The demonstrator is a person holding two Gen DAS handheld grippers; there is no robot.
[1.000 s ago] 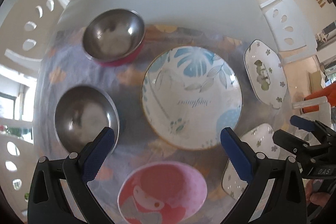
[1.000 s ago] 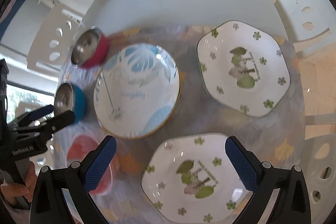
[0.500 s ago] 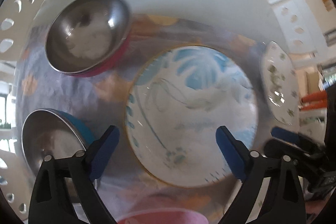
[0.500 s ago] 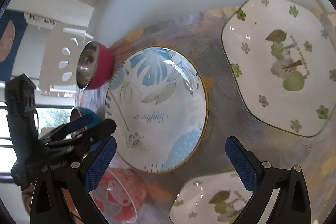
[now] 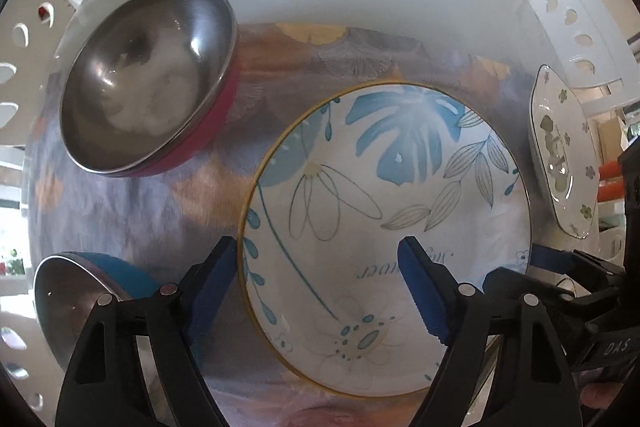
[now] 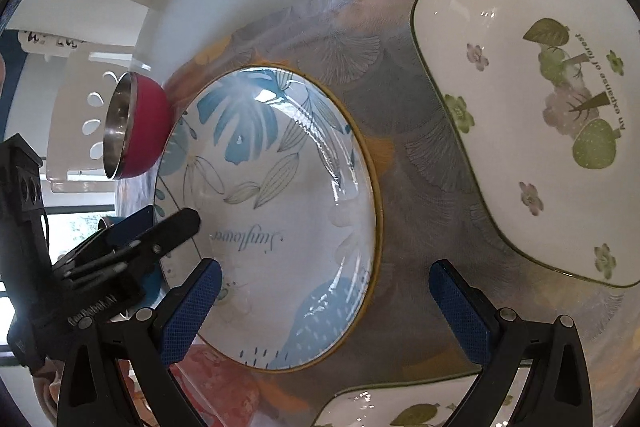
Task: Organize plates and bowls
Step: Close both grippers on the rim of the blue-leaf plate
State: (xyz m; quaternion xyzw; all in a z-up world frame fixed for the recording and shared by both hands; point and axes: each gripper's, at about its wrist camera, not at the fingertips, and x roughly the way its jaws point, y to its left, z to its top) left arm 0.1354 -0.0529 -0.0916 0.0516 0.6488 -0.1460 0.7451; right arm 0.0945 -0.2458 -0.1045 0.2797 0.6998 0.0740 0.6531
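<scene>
Left wrist view: the left gripper point(image 5: 320, 283) hangs low over the near-left rim of the round blue-leaf plate point(image 5: 400, 187), jaws spread, one pad outside the rim and the other over the plate's well. Whether either pad touches the plate I cannot tell. A steel bowl with a red outside point(image 5: 148, 79) sits well apart at the far left, a steel bowl with a blue outside point(image 5: 76, 303) sits near the left finger, and a green-flowered plate point(image 5: 564, 155) lies at the right edge. A strip of pink point(image 5: 320, 419) at the bottom may be another bowl.

Right wrist view: the right gripper point(image 6: 324, 311) also has its jaws spread, straddling the near-right rim of the same round plate and gripping nothing. The green-flowered plate lies just beside the round one on the patterned cloth point(image 6: 400, 131), and a second green-flowered plate point(image 6: 420, 411) shows at the bottom edge.

From where I stand, nothing looks stacked or grouped yet; every dish lies singly on the cloth. I would judge the sorting barely begun, with the round plate about to be lifted by both grippers and all the bowls and plates left to gather.
</scene>
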